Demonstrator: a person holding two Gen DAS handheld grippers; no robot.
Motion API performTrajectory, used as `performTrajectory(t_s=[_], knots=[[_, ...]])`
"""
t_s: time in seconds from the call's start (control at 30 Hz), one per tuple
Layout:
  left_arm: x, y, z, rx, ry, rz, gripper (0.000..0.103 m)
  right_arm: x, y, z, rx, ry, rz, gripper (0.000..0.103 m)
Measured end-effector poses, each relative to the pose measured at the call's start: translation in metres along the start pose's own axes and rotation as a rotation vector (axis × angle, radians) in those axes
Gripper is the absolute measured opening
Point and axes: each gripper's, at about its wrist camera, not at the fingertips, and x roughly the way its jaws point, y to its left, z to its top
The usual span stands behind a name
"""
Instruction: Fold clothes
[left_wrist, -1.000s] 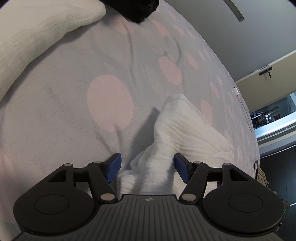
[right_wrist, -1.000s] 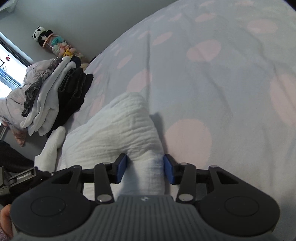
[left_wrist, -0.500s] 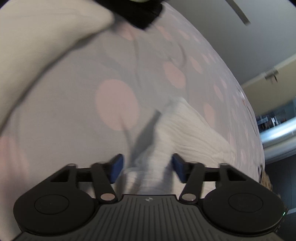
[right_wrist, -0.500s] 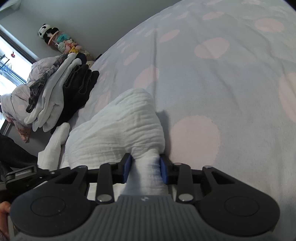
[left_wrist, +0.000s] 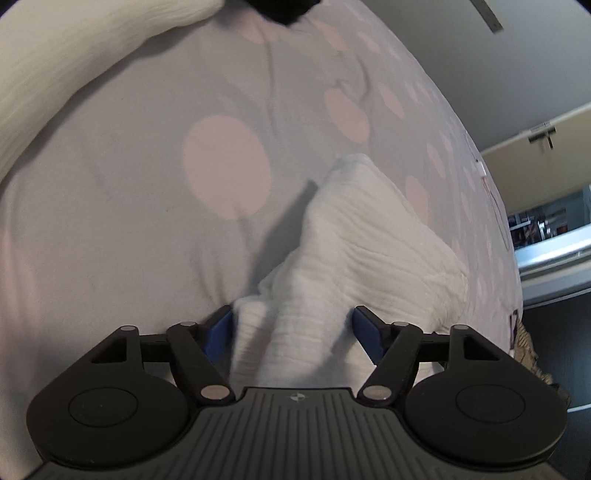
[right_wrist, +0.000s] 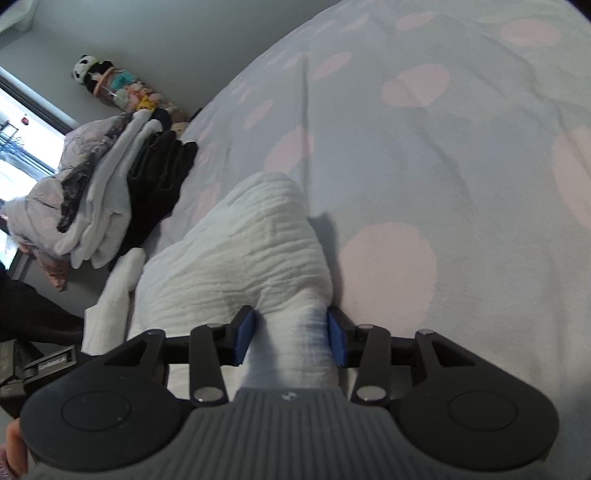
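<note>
The right tool (right_wrist: 291, 336) has a bunched fold of the white garment (right_wrist: 236, 251) between its blue pads, both touching the cloth as the jaws open. The left tool (left_wrist: 293, 328) stands wide; white cloth (left_wrist: 354, 243) fills the gap, but whether its pads press is unclear. The garment lies crumpled on a grey bedspread with pink dots (right_wrist: 424, 155), which stretches bare ahead. A pile of folded clothes (right_wrist: 118, 195) sits near the bed's far edge, by a window.

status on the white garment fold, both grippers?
Left gripper straddles white garment. Right gripper opening, garment between pads. Bedspread ahead clear.
</note>
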Motion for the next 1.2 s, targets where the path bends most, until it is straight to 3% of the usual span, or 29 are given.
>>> performTrajectory(t_s=[0.07,0.13,0.3,0.53,0.73,0.93,1.2], knots=[[0.001,-0.002,-0.001,0.019,-0.010,0.009,0.067,0.001,-0.004,-0.001,0.014,-0.005,0.023,0.039],[0.001,-0.004,-0.003,0.038,-0.020,0.013,0.052,0.001,-0.005,-0.002,0.023,-0.007,0.035,0.034],[-0.005,-0.013,-0.008,0.083,-0.055,0.025,0.042,-0.005,0.007,-0.007,-0.043,-0.036,0.014,0.026],[-0.033,-0.026,-0.010,0.128,-0.116,0.018,0.040,-0.036,0.034,-0.006,-0.108,-0.106,0.022,0.023],[-0.082,-0.040,-0.006,0.181,-0.212,0.001,0.039,-0.063,0.072,-0.005,-0.139,-0.148,0.053,0.023],[-0.148,-0.044,0.016,0.251,-0.301,0.041,0.039,-0.067,0.133,-0.008,-0.189,-0.144,0.101,0.023],[-0.262,-0.013,0.059,0.297,-0.407,0.151,0.039,-0.038,0.244,-0.012,-0.229,-0.075,0.210,0.023]])
